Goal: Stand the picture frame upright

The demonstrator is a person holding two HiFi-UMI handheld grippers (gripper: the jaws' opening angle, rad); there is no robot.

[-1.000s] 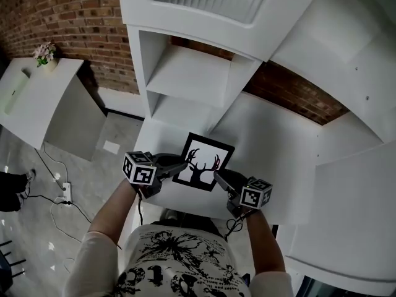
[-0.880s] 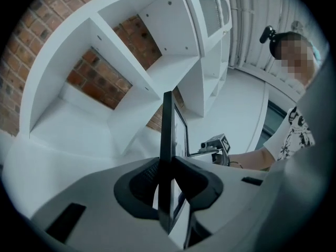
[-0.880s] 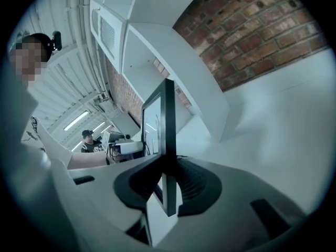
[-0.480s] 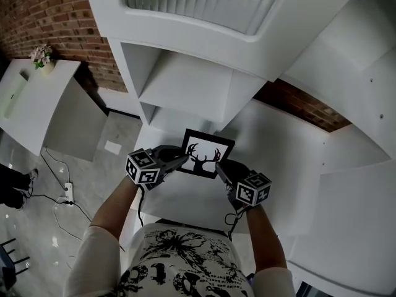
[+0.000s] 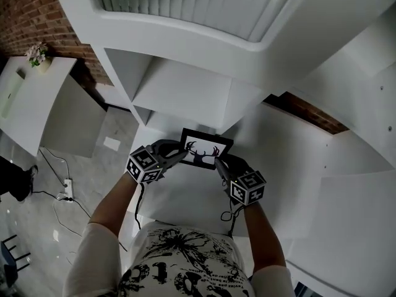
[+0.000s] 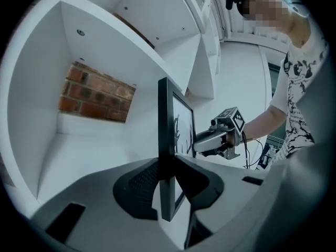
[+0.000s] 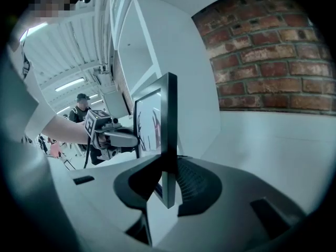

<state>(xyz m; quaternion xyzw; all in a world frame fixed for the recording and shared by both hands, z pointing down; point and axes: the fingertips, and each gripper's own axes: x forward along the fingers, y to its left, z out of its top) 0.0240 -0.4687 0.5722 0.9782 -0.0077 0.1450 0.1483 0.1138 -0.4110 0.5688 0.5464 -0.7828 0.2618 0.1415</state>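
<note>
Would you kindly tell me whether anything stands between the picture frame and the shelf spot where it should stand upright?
Nothing visible does. The picture frame is upright over the white shelf. One side edge is between the fingers of the left gripper, which are opening, and the other is between those of the right gripper.

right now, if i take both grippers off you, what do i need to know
Grippers: the left gripper has its fingers opening, with the left edge of the picture frame between them and the pads touching it. The right gripper has its fingers closed on the frame's right edge.
Things: the frame is held about vertical over the white shelf, deer print facing the person.
Done: the frame is upright.
Left: I can't tell whether its bottom edge sits on the shelf or whether a back stand is out. Check that it stands alone, then release the right side too and draw both grippers back.
</note>
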